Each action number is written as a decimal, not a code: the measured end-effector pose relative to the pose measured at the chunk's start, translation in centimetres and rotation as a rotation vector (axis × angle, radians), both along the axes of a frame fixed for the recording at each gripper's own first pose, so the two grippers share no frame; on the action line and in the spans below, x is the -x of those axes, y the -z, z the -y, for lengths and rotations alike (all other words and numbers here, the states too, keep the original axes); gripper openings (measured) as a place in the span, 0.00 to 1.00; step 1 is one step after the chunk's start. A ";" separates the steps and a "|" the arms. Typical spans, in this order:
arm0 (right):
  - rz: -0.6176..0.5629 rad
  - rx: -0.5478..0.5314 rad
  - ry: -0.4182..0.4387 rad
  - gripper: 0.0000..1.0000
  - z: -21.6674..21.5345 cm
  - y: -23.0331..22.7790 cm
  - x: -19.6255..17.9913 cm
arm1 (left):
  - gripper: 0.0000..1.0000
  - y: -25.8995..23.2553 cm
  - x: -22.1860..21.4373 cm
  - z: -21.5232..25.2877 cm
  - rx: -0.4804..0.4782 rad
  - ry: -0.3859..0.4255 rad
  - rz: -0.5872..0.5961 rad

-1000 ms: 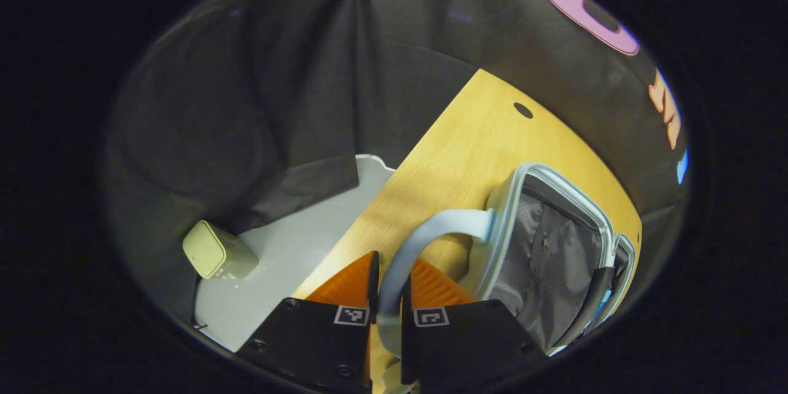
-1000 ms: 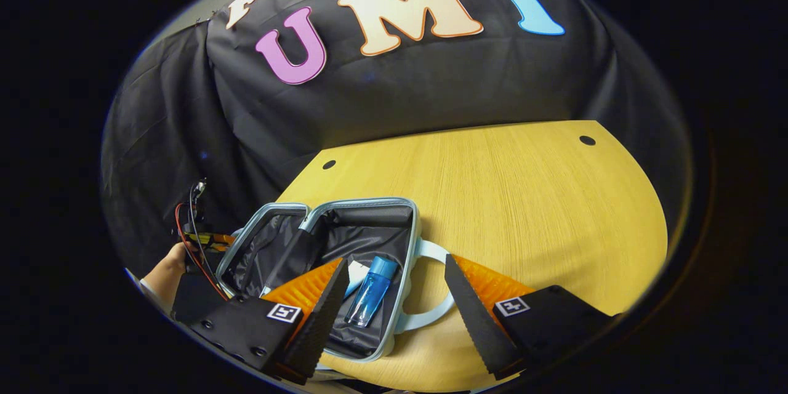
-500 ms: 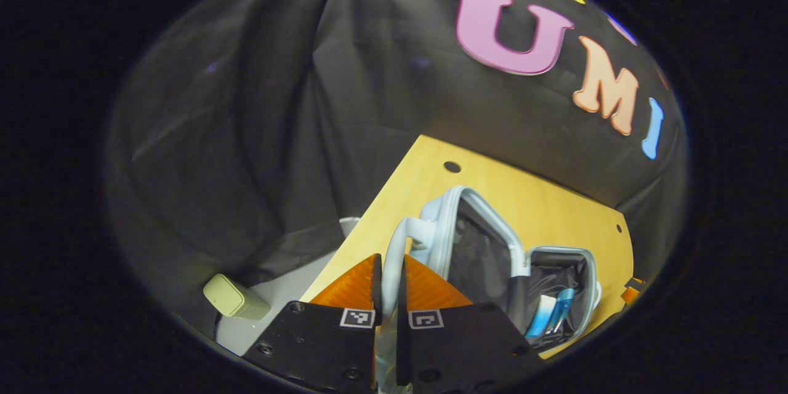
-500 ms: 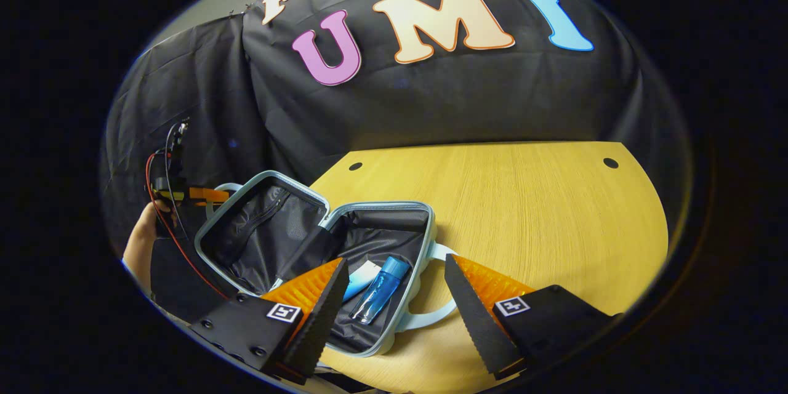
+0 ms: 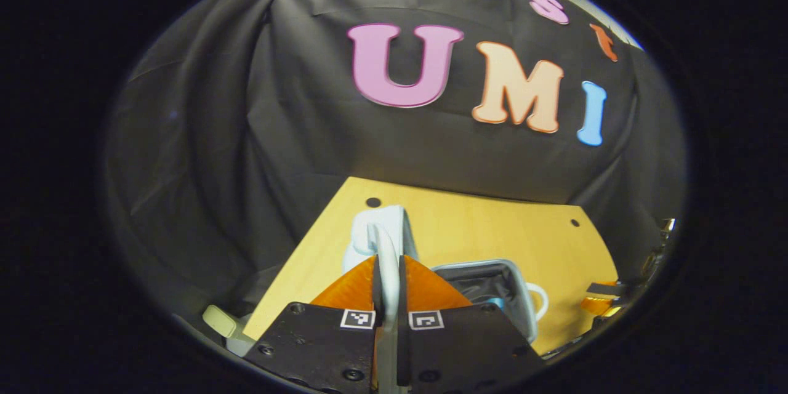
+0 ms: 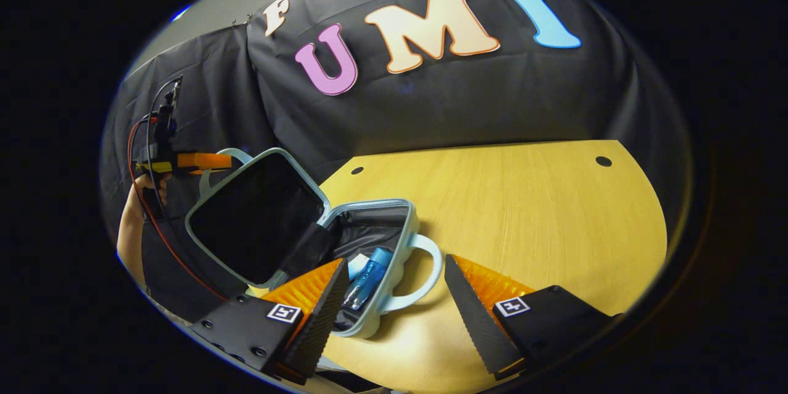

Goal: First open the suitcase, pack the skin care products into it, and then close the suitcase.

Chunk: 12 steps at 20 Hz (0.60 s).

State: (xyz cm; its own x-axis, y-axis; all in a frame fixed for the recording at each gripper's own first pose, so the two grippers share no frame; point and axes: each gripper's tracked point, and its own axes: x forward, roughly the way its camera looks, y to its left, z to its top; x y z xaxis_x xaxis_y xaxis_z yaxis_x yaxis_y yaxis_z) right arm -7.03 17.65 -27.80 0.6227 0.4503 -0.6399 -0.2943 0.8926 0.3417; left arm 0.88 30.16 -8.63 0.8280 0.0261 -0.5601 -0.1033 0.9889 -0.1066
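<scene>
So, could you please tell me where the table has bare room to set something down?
The table is bare right of the suitcase, back to the cloth wall. It is crowded at the case: the left gripper holds the raised lid by its handle, and a blue bottle lies inside.

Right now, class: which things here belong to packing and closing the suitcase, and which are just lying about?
Belong to the job:
suitcase
lid handle
left gripper
blue bottle
white tube
right gripper

Lying about:
pale green box
table
</scene>
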 end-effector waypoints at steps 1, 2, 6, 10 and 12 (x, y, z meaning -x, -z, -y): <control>-0.002 -0.004 0.009 0.98 0.7 0.0 0.0 | 0.06 -0.3 -0.5 2.3 0.015 0.032 0.016; -0.003 -0.006 0.019 0.98 1.5 0.0 0.1 | 0.06 -0.2 -0.9 4.0 0.026 0.060 0.022; 0.003 -0.001 0.057 0.98 4.6 -0.2 0.3 | 0.06 0.3 -2.2 12.4 0.105 0.181 0.022; 0.015 0.009 0.109 0.98 7.8 -0.8 0.2 | 0.07 2.9 -2.6 20.4 0.179 0.298 -0.036; 0.022 0.022 0.136 0.98 9.8 -1.0 0.1 | 0.07 4.7 -2.5 23.4 0.200 0.341 -0.087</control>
State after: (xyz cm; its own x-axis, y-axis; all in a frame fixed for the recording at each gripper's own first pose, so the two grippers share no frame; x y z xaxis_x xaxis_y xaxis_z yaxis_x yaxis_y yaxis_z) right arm -7.11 7.85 -26.82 0.6910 0.3472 -0.6340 -0.1777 0.9318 0.3166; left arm 3.42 6.76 -13.38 0.7192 -0.3589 -0.5949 0.2100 0.9285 -0.3062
